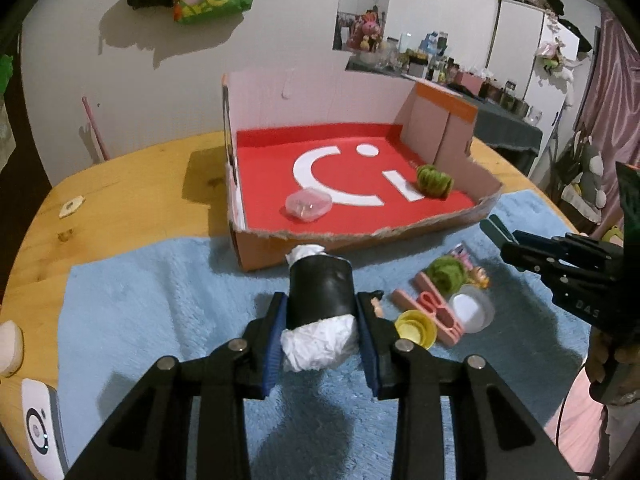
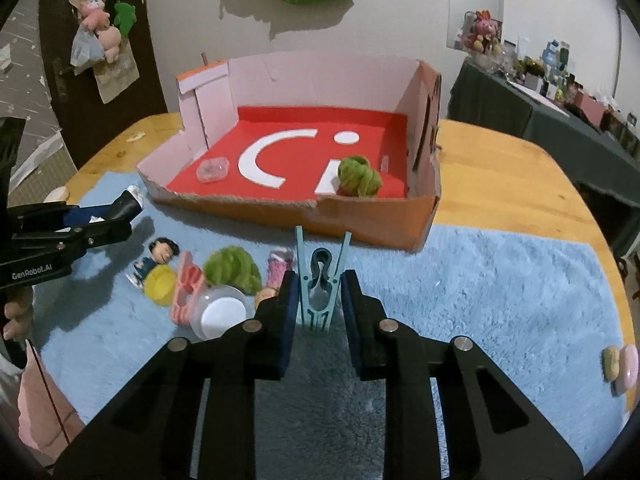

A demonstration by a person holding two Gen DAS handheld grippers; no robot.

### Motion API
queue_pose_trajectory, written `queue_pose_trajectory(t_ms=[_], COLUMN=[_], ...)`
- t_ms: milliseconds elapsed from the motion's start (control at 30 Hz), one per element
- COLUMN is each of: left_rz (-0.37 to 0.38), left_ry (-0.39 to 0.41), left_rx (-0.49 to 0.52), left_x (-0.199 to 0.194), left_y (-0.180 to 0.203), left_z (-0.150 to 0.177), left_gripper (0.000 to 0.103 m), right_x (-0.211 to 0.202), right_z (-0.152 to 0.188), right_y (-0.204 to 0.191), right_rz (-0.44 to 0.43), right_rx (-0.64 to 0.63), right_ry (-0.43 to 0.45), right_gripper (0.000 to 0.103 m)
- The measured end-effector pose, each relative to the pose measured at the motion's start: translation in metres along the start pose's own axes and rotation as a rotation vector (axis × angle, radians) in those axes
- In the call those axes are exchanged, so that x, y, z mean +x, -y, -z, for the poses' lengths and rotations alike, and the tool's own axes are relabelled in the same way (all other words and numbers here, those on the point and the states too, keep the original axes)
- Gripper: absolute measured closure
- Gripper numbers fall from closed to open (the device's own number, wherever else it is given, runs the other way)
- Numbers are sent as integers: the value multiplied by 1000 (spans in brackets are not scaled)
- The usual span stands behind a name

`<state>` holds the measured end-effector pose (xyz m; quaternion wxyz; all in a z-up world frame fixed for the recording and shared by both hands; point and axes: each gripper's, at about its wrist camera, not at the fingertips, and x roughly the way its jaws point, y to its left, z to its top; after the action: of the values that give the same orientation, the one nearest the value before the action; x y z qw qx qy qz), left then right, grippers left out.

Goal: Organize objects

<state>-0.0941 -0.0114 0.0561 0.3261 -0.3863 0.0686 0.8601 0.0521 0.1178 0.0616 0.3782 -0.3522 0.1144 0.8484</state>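
My left gripper is shut on a black roll stuffed with white paper, held above the blue mat near the box's front wall. My right gripper is shut on a teal clothespin that points upward. An open cardboard box with a red floor holds a clear plastic case and a green yarn ball. On the mat lie a second green yarn ball, a pink clothespin, a yellow cap, a white lid and a small figurine.
The blue fluffy mat covers the front of a round wooden table. A white device lies at the table's left edge. Two small pastel objects sit at the right edge. A wall stands behind the box.
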Motion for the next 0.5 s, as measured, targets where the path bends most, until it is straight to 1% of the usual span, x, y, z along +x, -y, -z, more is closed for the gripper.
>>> queue_pose_trajectory(t_ms=[167,500], left_rz=[8,21], left_ry=[19,17], left_rx=[15,19], left_x=[-7,-7], left_y=[4,6], left_z=[-4,-5], left_gripper=[68,68], right_x=[-6,-9], right_z=[-6,-9], right_y=[-2,0], right_rz=[-4,-3], right_rx=[-7,-1], right_ry=[14,22], right_gripper=[82,82])
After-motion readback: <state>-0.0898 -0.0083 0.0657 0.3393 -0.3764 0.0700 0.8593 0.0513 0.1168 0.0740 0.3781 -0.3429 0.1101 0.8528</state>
